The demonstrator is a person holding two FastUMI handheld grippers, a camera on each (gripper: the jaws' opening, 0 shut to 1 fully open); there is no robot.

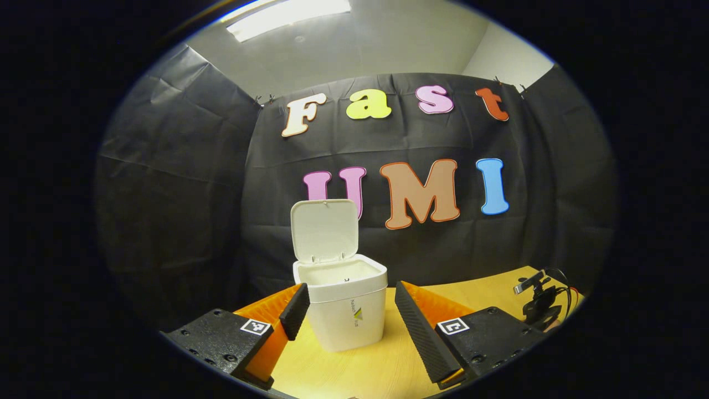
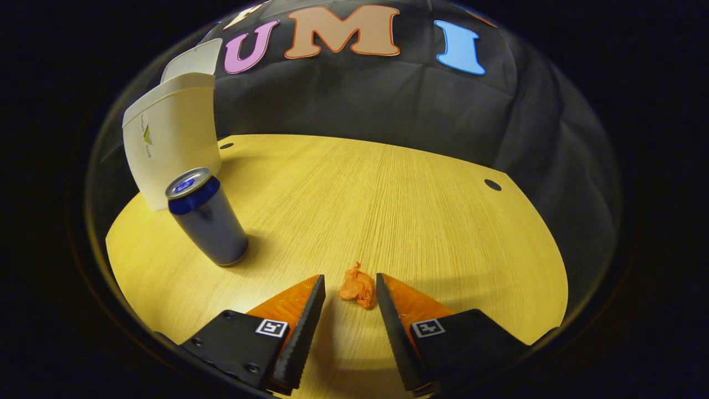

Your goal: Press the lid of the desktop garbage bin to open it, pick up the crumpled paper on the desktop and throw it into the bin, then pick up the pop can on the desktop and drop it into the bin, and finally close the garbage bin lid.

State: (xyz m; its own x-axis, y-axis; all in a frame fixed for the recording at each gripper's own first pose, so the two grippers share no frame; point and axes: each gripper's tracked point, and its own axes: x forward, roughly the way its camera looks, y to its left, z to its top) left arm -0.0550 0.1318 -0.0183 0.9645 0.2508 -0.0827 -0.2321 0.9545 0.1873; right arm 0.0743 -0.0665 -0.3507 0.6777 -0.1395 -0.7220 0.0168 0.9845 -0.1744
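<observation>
In the right gripper view, the right gripper [image 2: 350,288] is seen with its fingers spread apart and nothing gripped; the crumpled paper [image 2: 358,288] lies on the bench [image 2: 388,194] between the fingertips, close against the right-hand one, though contact cannot be made out. Farther off to the left, the can [image 2: 206,216] is stood upright just in front of the bin [image 2: 171,138], whose top is cut off by the edge of the view. In the left gripper view, the left gripper [image 1: 350,296] is held wide open and empty, with the bin [image 1: 346,305] seen between the fingertips and somewhat beyond them; whether they touch its sides cannot be told. The lid [image 1: 324,230] is raised upright at the back, and the inside is seen only at its upper walls. The bench is of pale wood with small dark holes. At its right edge a small black stand with cables [image 1: 540,299] is partly cut off. Black cloth is hung behind, with a lit ceiling panel [image 1: 288,14] above.
</observation>
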